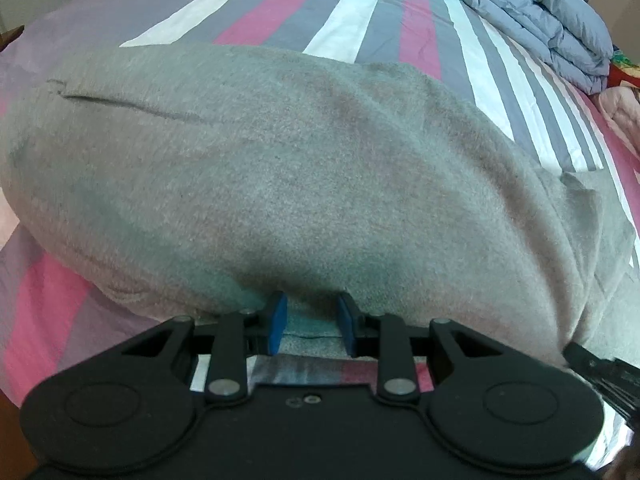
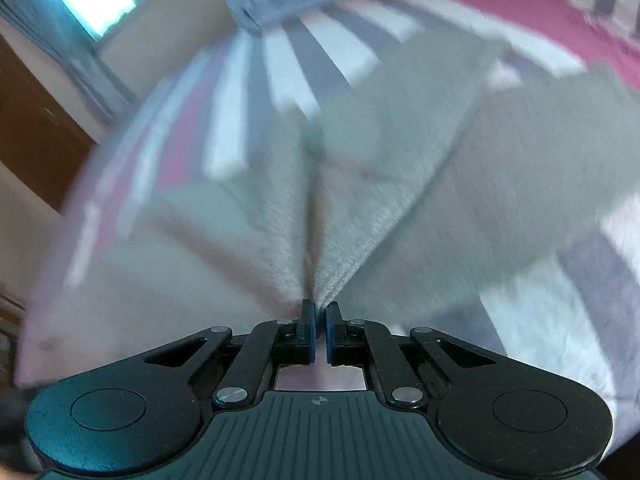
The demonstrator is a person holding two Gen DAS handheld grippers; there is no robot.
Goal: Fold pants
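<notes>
Pants (image 1: 304,168) of grey fleece lie on the striped bed sheet (image 1: 376,28), thick and soft, bulging near the left gripper (image 1: 312,320), whose jaws pinch a thick edge, probably to anchor it. The right gripper (image 2: 319,328), jaws pressed together, pinches a fabric ridge for folding.

Grey fleece pants (image 1: 280,168) fill mid-frame on the pink, grey and white striped bed sheet (image 1: 384,20); left gripper (image 1: 312,320) bottom centre, blue pads pinching their near edge; folded blue-grey quilt (image 1: 552,28) upper right.
</notes>
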